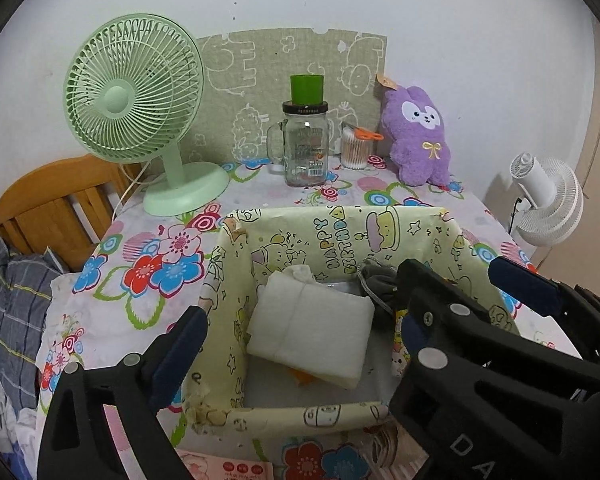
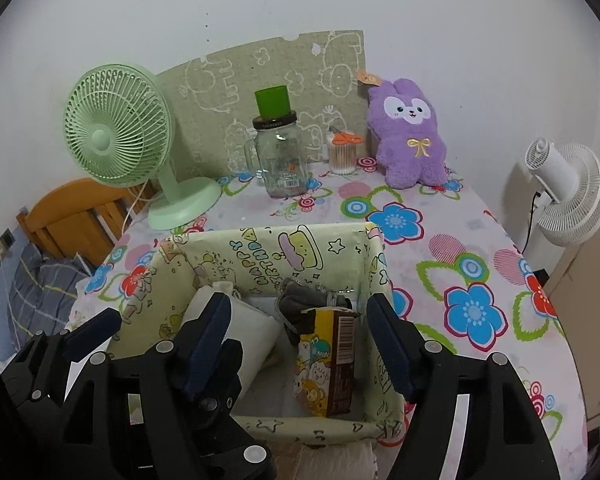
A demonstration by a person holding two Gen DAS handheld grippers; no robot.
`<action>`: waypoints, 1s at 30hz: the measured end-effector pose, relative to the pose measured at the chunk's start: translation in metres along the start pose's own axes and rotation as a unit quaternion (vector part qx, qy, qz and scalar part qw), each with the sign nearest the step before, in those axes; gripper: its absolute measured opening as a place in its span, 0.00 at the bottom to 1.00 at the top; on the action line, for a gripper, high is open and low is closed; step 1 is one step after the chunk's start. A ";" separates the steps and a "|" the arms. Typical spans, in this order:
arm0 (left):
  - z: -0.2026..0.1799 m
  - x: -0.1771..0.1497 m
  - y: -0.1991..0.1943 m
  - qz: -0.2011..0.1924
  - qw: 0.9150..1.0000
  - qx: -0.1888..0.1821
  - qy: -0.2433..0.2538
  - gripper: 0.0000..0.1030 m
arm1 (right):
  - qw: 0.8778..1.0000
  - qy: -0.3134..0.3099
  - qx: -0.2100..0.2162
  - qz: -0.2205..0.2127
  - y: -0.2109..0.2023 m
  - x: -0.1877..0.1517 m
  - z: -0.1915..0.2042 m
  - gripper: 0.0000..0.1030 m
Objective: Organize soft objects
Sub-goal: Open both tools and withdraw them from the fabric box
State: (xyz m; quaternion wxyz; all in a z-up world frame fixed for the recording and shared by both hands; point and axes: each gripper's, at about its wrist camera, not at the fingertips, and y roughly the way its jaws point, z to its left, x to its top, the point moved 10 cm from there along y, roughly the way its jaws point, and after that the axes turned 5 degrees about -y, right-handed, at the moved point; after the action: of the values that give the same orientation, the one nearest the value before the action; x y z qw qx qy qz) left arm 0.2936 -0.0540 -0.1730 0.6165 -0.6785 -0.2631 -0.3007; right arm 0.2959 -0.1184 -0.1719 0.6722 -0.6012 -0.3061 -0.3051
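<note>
Plush rabbit (image 2: 410,138) sits upright, upper right of frame — well beyond both released grippers: right gripper (image 2: 300,332) nearer, left gripper (image 1: 296,344) over the box (image 1: 236,344).

Pale yellow-green birthday-print box (image 1: 284,240), white folded cloth (image 1: 312,324) inside; purple plush (image 1: 418,136) at one o'clock, mint-green fan (image 1: 134,96) at ten, floral worktop (image 1: 148,264).

The right tool (image 1: 452,300) hides part of the grey cloth (image 1: 374,280) and the carton in the box.
</note>
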 end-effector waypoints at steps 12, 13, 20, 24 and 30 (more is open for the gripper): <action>-0.003 -0.002 -0.031 -0.016 1.000 0.000 0.002 1.00 | 1.000 -0.003 -0.011 -0.021 -0.032 0.002 -0.001 0.79; -0.003 -0.002 -0.033 -0.017 1.000 0.000 0.001 1.00 | 1.000 -0.004 -0.011 -0.024 -0.035 0.003 0.000 0.80; -0.004 -0.001 -0.054 -0.033 0.999 -0.003 0.001 1.00 | 0.999 -0.011 -0.007 -0.038 -0.055 0.005 0.003 0.87; -0.006 -0.001 -0.066 -0.043 0.999 -0.004 0.003 1.00 | 0.999 -0.013 -0.007 -0.048 -0.067 0.006 0.004 0.92; -0.006 -0.003 -0.084 -0.055 0.998 -0.005 -0.001 1.00 | 0.998 -0.022 -0.006 -0.062 -0.086 0.006 0.009 0.95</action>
State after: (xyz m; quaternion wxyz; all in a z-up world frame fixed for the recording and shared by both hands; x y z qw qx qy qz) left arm 0.2298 -0.0510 -0.1180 0.5950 -0.6664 -0.2997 -0.3347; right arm 0.2324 -0.1177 -0.1128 0.6414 -0.5919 -0.3556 -0.3344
